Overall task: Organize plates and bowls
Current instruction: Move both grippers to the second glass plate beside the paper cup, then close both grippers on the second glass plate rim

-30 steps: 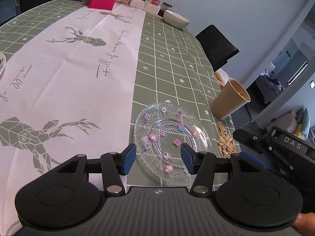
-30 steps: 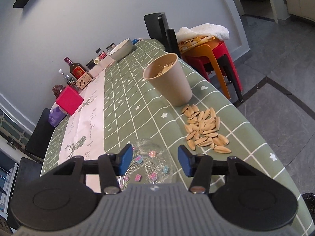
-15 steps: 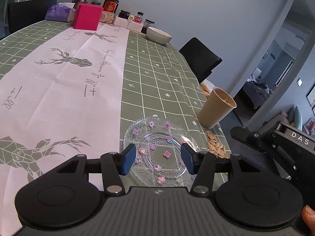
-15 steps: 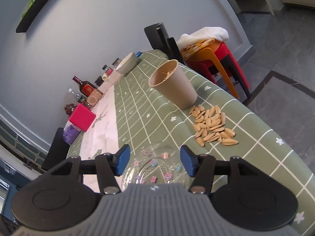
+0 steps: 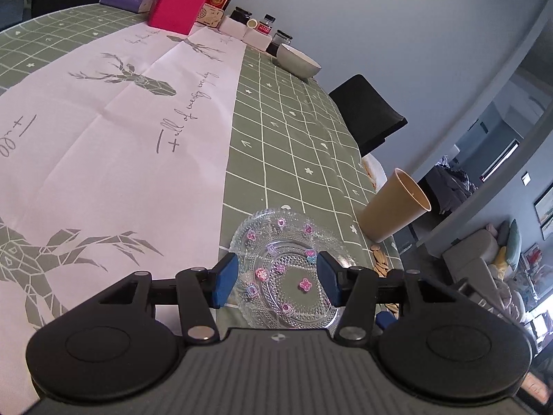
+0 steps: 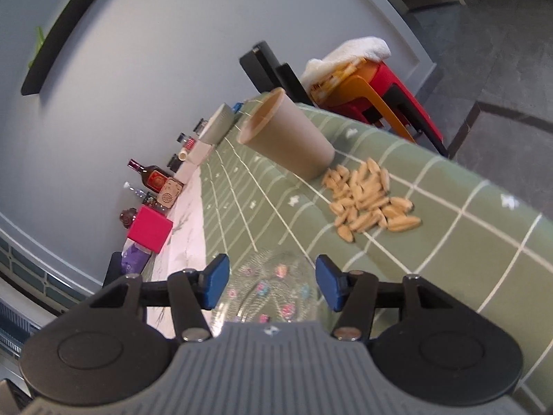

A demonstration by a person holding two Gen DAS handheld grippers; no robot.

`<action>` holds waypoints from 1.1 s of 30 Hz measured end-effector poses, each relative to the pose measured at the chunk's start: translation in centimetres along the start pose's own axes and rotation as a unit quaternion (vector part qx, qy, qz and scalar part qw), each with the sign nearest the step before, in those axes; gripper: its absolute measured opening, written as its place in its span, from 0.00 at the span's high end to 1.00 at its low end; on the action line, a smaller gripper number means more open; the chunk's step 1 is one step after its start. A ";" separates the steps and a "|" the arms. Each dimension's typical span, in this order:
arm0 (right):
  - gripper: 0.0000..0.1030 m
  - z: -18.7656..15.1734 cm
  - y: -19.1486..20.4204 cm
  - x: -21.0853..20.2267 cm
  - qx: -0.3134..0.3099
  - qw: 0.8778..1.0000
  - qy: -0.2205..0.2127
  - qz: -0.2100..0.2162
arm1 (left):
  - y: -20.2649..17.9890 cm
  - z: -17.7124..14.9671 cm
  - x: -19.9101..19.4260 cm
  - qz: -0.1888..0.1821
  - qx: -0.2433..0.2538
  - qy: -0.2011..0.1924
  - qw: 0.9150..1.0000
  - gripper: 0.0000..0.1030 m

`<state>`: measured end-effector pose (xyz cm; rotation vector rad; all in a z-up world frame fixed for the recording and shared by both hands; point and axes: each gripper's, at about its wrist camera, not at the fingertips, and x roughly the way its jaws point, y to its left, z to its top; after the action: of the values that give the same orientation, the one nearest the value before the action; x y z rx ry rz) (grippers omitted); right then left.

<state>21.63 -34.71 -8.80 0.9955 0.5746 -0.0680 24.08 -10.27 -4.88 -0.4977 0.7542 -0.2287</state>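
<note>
The glass plate (image 5: 290, 276) lies flat, face up, on the green checked tablecloth (image 5: 293, 131) near the table's near right edge, just right of the white runner (image 5: 121, 131); being round, it has no long axis. Its near rim is cut off behind both gripper bodies, and in the right wrist view it is blurred. A tan cup (image 5: 394, 207) stands just beyond it, seeds (image 6: 366, 197) beside the cup; a grey bowl (image 5: 297, 60) sits far off. The left gripper (image 5: 278, 278) is parted about halfway, empty, above the plate. The right gripper (image 6: 273, 282) has just narrowed slightly, yet gapes, gripping nothing.
</note>
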 end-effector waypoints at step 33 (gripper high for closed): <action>0.96 -2.8 -0.9 0.7 -0.024 0.998 -0.043 -0.041 | 0.4 -1.5 2.1 0.043 -0.002 -0.016 0.999 0.69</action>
<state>20.73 -32.79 -10.95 0.9178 0.5351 -0.1687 24.51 -11.19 -7.22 -0.4709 0.7432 -0.1388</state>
